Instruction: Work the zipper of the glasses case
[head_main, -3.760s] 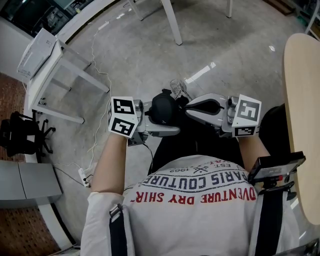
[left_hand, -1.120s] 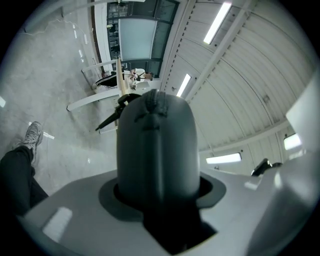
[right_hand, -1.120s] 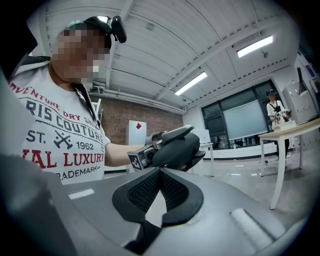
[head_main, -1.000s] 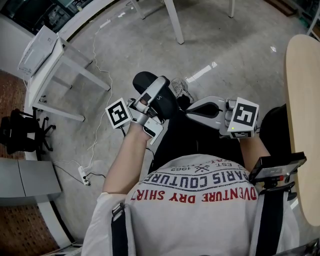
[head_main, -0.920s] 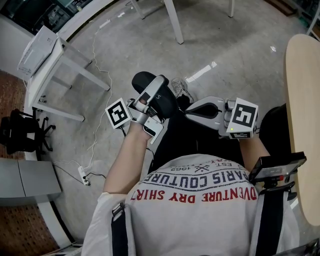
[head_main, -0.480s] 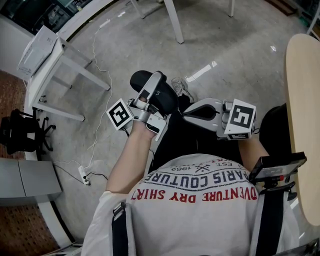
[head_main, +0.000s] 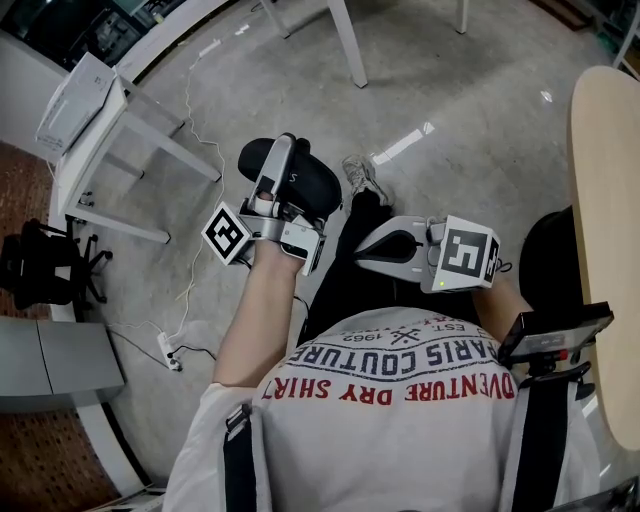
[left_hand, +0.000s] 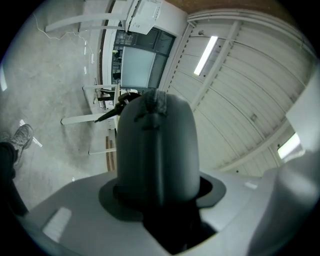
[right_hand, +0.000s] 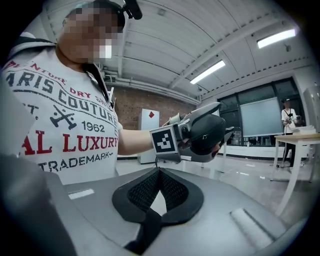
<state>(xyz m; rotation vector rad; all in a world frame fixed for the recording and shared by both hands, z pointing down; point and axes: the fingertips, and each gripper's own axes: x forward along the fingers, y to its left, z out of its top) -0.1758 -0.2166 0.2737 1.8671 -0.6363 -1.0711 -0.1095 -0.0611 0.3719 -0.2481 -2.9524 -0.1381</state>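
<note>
The grey floor (head_main: 470, 90) ahead of you is wide open, so both arms can reach forward. On your right, the round wooden table (head_main: 605, 200) blocks a big swing that way. On your left stands a white side table (head_main: 95, 120), with a white cable (head_main: 190, 150) lying on the floor beside it. A white table leg (head_main: 345, 40) stands farther ahead. Your left tongs (head_main: 283, 170) are full with the glasses case (head_main: 312, 180). Between them and your pinched-together right tongs (head_main: 368, 252) there is free air above your leg (head_main: 350, 275) and shoe (head_main: 360, 178).
</note>
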